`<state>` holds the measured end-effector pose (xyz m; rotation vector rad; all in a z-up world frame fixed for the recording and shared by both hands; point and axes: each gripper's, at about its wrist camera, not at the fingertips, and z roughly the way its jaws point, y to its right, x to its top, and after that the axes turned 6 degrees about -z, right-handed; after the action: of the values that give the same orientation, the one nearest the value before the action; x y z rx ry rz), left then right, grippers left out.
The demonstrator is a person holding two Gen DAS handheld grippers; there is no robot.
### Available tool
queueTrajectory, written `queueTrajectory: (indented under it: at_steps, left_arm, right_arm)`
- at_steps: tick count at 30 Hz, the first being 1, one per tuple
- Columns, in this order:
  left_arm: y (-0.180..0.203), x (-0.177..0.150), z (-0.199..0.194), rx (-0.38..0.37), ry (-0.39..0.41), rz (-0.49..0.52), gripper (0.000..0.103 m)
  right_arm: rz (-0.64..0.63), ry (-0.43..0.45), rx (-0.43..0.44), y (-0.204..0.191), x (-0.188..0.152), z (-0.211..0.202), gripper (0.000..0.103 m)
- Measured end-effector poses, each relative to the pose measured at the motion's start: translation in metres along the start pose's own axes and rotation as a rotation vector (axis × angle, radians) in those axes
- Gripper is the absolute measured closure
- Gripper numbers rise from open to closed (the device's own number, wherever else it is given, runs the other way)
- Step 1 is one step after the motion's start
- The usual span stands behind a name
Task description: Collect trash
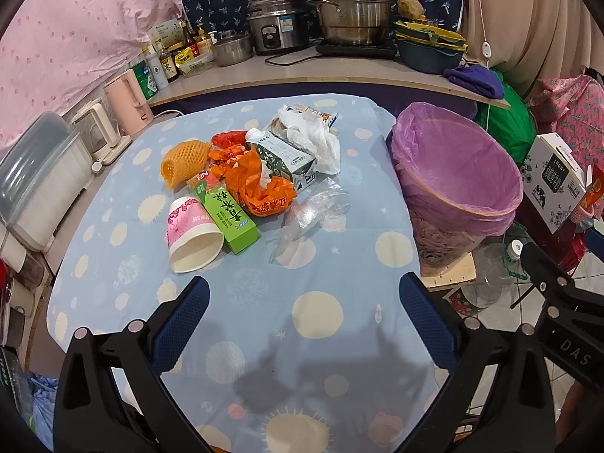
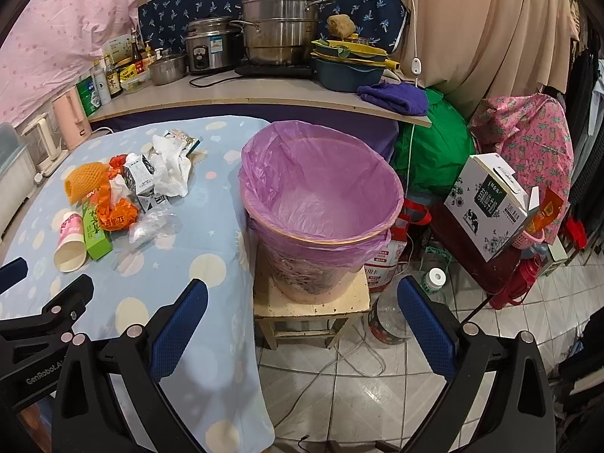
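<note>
Bin [image 2: 321, 204], purple-lined, stood on stool [image 2: 313, 307] at 3 o'clock of table [image 1: 328, 339]; its floor hidden by rim. Trash pile sat mid-table: white tissue [image 1: 315, 137] covered milk carton [image 1: 281, 156]; orange wrapper [image 1: 260, 185], green box [image 1: 230, 215], paper cup [image 1: 190, 236] touching. Clear film [image 1: 313, 207] hard to make out. Left gripper [image 1: 304, 324], right gripper [image 2: 302, 324]: jaws apart, empty.

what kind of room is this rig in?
Probably a cramped home kitchen corner. A rice cooker and stacked steel steamer pot sit on a counter beside condiment bottles, and a bin lined with a purple bag stands on a stool next to a cloth-covered table.
</note>
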<state>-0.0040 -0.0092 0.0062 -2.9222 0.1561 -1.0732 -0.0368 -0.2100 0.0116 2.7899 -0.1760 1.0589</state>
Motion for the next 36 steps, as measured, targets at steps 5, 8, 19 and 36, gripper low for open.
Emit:
queueTrajectory:
  at_steps: [5, 8, 19, 36]
  left_arm:
    - [-0.001, 0.001, 0.003, -0.007, -0.004, -0.004, 0.007]
    - [-0.003, 0.001, 0.005, -0.012, -0.005, -0.008, 0.007]
    - [-0.033, 0.010, 0.031, -0.001, -0.042, -0.078, 0.007]
    - [-0.155, 0.010, 0.113, 0.165, -0.093, -0.181, 0.012]
  right_arm:
    - [-0.005, -0.005, 0.001, -0.002, 0.002, 0.003, 0.007]
    - [-0.006, -0.005, -0.002, -0.003, 0.001, 0.004, 0.007]
    - [-0.016, -0.021, 0.005, -0.017, 0.006, 0.026, 0.007]
    - [-0.110, -0.053, 0.088, -0.085, 0.033, 0.070, 0.007]
